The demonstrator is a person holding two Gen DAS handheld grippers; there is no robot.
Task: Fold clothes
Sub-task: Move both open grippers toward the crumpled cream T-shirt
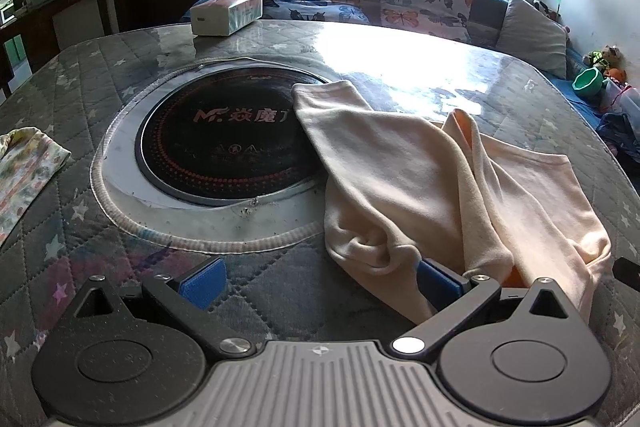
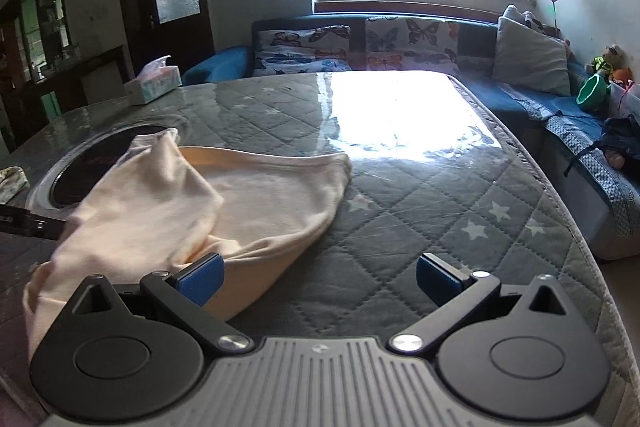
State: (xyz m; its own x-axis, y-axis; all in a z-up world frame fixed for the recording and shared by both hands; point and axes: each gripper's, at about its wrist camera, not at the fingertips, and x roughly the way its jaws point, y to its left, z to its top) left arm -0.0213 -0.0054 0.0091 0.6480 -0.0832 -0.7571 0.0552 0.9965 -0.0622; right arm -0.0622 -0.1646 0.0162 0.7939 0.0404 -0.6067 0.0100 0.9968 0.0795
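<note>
Both grippers, left (image 1: 320,279) and right (image 2: 320,277), gape beside cream garment (image 1: 400,163).

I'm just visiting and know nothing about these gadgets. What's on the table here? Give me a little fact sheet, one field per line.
Surface: quilted star-pattern table cover
Main garment: cream garment, crumpled, partly over the round black cooktop
Other cloth: floral cloth at the table's left edge
Also there: tissue box at the far corner
Left gripper: open, one pad under the garment's edge
Right gripper: open, holding nothing
</note>
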